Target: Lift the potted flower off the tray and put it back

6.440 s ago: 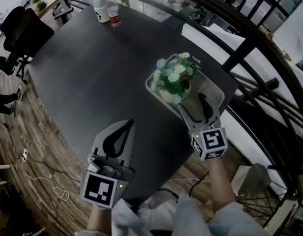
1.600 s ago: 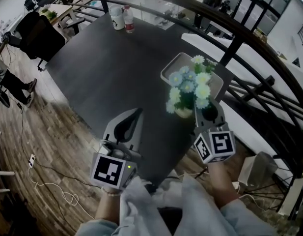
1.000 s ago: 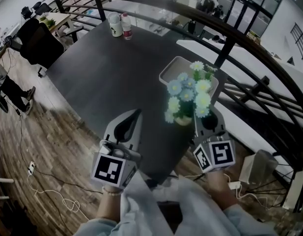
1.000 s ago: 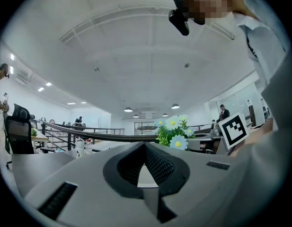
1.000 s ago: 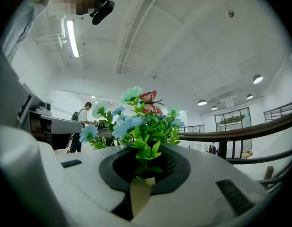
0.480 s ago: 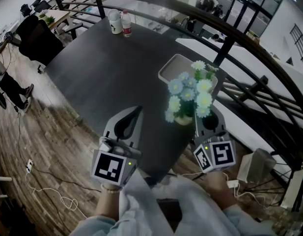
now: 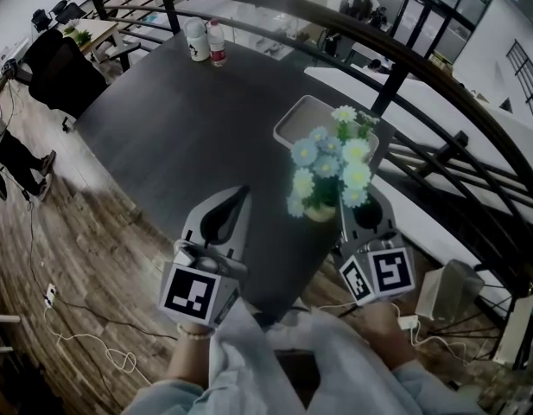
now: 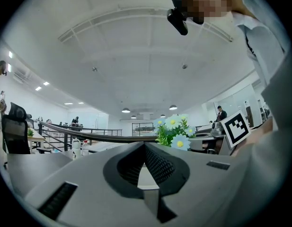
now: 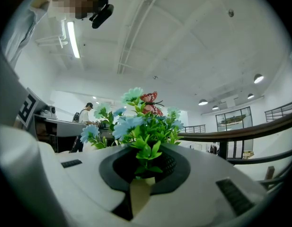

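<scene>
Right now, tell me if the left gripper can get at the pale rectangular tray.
Probably yes: the empty left gripper faces only bare dark table before the pale rectangular tray.

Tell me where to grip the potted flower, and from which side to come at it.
Grip the pale pot of the potted flower at its rim, coming in level from the near side. The blooms spread wide above and would likely block a grasp from the top; the pot's wall below is bare. The right gripper is shut on that rim this way.
</scene>
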The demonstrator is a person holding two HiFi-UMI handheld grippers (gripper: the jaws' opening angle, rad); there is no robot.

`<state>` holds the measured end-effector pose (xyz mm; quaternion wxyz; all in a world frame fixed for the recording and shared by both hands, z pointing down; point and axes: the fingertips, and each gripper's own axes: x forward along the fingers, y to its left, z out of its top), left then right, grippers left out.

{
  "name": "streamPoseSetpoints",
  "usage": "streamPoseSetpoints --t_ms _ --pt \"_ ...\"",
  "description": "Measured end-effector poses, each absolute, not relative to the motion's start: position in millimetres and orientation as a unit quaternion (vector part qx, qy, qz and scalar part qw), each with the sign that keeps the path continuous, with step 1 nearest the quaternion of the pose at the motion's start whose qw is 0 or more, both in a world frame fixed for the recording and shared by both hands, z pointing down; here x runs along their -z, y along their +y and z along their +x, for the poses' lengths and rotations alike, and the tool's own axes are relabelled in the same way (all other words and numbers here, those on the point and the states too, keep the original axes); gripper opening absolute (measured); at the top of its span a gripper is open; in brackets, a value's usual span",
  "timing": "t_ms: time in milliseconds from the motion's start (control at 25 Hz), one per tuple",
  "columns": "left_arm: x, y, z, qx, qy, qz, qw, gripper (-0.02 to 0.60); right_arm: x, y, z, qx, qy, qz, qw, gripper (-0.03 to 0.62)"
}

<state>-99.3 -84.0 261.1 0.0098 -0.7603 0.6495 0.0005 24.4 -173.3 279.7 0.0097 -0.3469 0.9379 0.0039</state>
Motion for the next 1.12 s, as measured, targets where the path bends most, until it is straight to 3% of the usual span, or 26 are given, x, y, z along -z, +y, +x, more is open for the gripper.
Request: streamPoseSetpoints --t_ms 1120 --pt "-269.5 -117.3 -100.9 0.011 0.676 -0.737 0.001 -0.002 -311.3 -241.6 23.5 0.009 0.944 -0.329 0.008 0.029"
